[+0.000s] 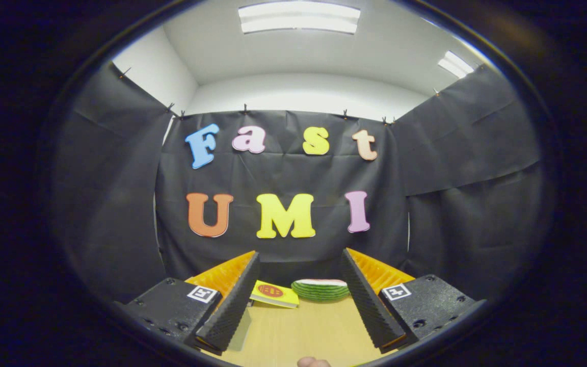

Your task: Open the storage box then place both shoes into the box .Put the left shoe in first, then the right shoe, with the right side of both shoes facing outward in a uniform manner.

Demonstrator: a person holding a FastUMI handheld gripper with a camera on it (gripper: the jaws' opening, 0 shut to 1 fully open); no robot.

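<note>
My gripper [298, 300] is open, its two fingers spread wide with nothing between them. It is raised and looks level at the booth's back wall, over a wooden table [298, 331]. Neither a storage box nor any shoe appears ahead of the fingers.
Beyond the fingers, at the table's far edge, lie a yellow card [274, 294] with a red round mark and a watermelon-slice toy [320, 289]. A fingertip of a person's hand [313, 362] pokes in just below the fingers. Black cloth walls close the booth on three sides.
</note>
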